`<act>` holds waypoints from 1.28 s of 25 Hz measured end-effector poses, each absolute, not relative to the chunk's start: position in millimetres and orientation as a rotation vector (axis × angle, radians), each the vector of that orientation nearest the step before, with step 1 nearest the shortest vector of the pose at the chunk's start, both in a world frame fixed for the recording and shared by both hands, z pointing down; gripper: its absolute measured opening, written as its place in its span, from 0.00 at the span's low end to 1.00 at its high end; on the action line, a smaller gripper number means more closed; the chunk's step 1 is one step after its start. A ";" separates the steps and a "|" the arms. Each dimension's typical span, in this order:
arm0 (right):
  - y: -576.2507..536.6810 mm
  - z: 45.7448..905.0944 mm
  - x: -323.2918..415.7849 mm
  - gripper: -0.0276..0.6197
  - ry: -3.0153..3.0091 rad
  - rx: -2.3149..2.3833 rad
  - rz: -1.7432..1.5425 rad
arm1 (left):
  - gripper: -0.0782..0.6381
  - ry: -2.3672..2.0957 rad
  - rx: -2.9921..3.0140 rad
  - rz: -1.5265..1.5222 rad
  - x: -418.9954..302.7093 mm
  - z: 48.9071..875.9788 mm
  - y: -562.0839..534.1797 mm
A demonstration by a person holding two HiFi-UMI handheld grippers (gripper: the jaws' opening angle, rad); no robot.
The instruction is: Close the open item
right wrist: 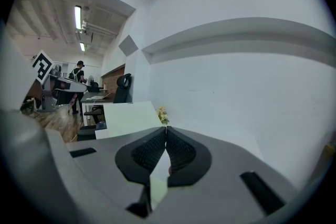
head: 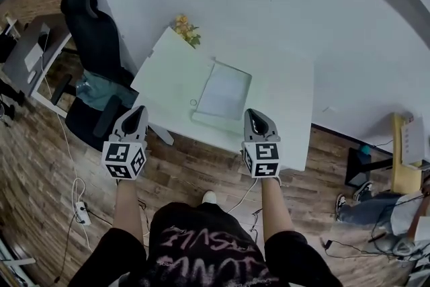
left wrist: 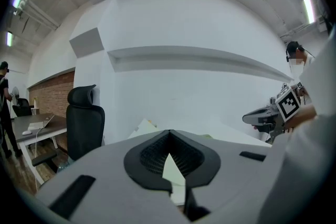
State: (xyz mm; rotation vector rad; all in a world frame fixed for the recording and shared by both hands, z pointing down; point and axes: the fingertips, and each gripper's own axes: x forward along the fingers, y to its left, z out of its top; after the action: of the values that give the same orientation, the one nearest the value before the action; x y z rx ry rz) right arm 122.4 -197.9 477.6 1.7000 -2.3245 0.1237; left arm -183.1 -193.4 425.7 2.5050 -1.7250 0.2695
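On the white table (head: 289, 87) lies a pale rectangular item (head: 224, 92) that looks like a laptop with its lid raised toward me. A small ring-like object (head: 193, 103) sits by its left corner. Both grippers hover at the table's near edge, apart from the item. My left gripper (head: 140, 109) is off the table's left front corner, its jaws shut with nothing between them. My right gripper (head: 252, 112) sits just right of the item's front, also shut and empty. Each gripper view shows the jaw tips meeting, left gripper (left wrist: 169, 131) and right gripper (right wrist: 166, 128), and they hide the item.
A yellow flower bunch (head: 184, 27) stands at the table's far left corner. A black office chair (head: 94, 30) and a desk (head: 30, 54) are to the left. A wooden floor with cables and a power strip (head: 82, 212) lies below. Another person (head: 376, 206) sits at right.
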 end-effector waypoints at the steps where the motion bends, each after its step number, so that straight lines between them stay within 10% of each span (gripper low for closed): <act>1: -201.8 476.3 124.4 0.08 -2.326 1.702 0.124 | 0.13 -1.731 2.502 0.264 -182.7 422.5 -197.9; 32: -362.5 471.1 69.0 0.08 -2.142 1.858 0.173 | 0.13 -1.590 2.559 0.377 -280.6 453.8 -409.1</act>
State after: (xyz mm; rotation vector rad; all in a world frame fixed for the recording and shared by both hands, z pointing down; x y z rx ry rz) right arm 69.0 -362.5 471.1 1.8581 -2.1421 0.1727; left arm -280.6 -409.1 453.8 2.5593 -1.5896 0.3768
